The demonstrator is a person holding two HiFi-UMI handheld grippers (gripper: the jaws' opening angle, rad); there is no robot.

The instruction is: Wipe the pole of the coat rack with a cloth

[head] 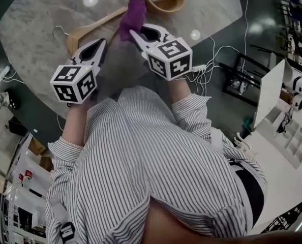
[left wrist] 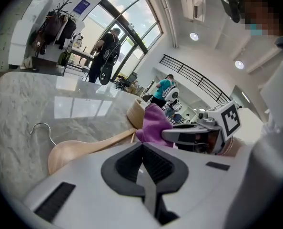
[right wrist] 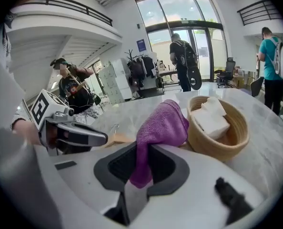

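Right tongs [right wrist: 140, 149] clamp a thin fold of the purple cloth [right wrist: 163, 123]; left tongs [left wrist: 142, 146] are together, empty. Rubbing hard could tug that fold free (little is pinched).

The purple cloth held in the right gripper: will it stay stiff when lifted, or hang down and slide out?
Probably floppy: the purple cloth bunches and folds beyond the jaws of the right gripper. Likely light, since the jaws seem to manage it by one pinched edge. Its fuzzy surface suggests it should not slip out easily.
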